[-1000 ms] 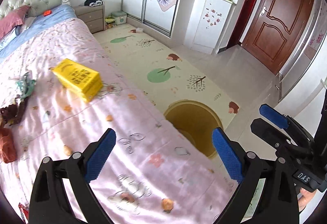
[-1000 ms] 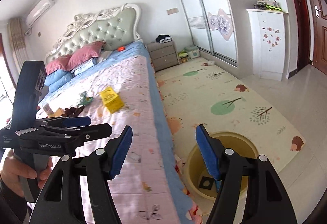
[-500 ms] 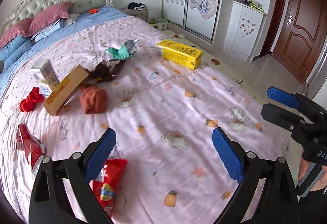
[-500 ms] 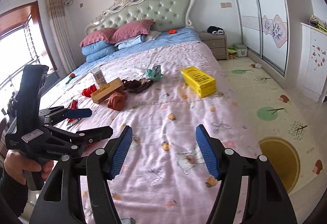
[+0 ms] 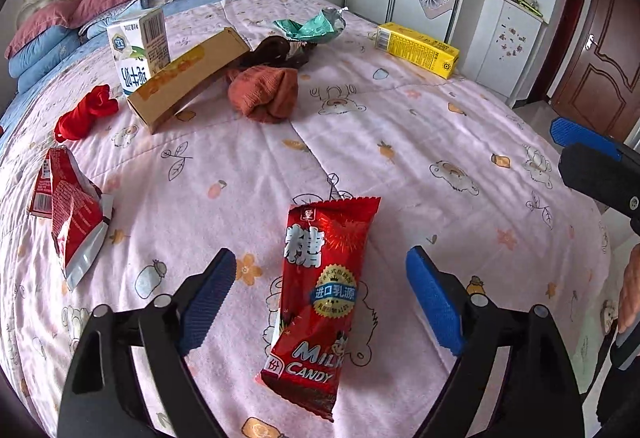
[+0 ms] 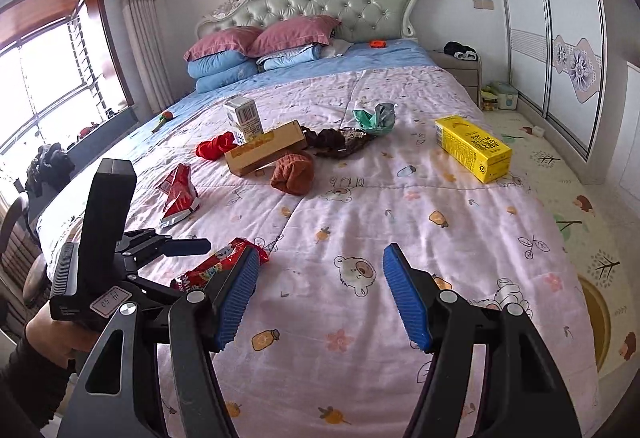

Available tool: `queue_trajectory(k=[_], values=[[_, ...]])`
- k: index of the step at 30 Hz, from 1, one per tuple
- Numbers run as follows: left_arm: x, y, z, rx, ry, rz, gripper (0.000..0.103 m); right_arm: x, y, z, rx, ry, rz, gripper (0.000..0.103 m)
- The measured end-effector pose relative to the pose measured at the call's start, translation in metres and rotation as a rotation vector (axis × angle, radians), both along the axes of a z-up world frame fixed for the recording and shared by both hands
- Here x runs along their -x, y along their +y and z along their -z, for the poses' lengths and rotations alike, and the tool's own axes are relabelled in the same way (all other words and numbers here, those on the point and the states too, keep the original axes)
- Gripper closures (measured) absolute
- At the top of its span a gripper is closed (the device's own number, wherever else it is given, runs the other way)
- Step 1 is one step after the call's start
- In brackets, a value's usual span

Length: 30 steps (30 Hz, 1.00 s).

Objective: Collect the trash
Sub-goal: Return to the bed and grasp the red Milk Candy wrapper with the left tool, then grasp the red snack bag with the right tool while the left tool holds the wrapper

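The left gripper hangs over the near end of the bed, tilted down, and its jaws have just been closing; they stand apart, with the red milk candy wrapper lying flat on the pink quilt between the blue pads, which do not touch it. The right gripper is held further toward the foot of the bed, its jaws parted with only quilt between them (its tip also shows at the right edge of the left wrist view). Further up the quilt lies more litter: a torn red foil packet to the left, a brown cardboard box leaning beside an upright milk carton, a crumpled red scrap, a rust-coloured knitted piece, a dark wrapper, a teal foil wrapper and a yellow carton near the right edge. A yellow bin sits on the play mat beside the bed.
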State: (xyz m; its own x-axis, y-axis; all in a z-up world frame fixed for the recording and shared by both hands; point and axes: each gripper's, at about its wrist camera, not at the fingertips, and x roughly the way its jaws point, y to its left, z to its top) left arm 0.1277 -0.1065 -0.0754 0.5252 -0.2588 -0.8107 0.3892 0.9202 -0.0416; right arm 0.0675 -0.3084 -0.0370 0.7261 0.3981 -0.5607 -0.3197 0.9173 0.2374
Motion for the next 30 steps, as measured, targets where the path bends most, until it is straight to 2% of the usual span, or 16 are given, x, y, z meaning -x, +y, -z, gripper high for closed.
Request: queue_trajectory(k=[1, 3, 5, 7, 13, 23, 30], values=[[0.000, 0.000, 0.003, 0.003, 0.008, 0.004, 0.032, -0.001, 0.003, 0.000, 0.002, 0.003, -0.001, 0.039], [0.001, 0.003, 0.007, 0.019, 0.011, 0.004, 0.040, -0.003, 0.008, 0.001, 0.008, 0.008, -0.005, 0.039], [0.002, 0.008, 0.006, 0.022, -0.004, -0.004, 0.059, -0.004, 0.016, 0.002, 0.016, 0.011, -0.014, 0.039], [0.002, 0.019, 0.004, 0.060, -0.001, -0.019, 0.066, -0.007, 0.026, 0.003, 0.025, 0.015, -0.029, 0.039], [0.006, 0.075, -0.008, 0.133, -0.030, -0.124, 0.067, -0.018, 0.064, 0.002, 0.028, 0.024, -0.097, 0.039], [0.014, 0.191, -0.031, 0.164, -0.098, -0.342, 0.067, -0.052, 0.151, 0.001, 0.011, 0.051, -0.234, 0.039], [0.008, 0.248, -0.030, 0.189, -0.100, -0.434, 0.067, -0.081, 0.210, 0.008, 0.033, 0.090, -0.307, 0.039]])
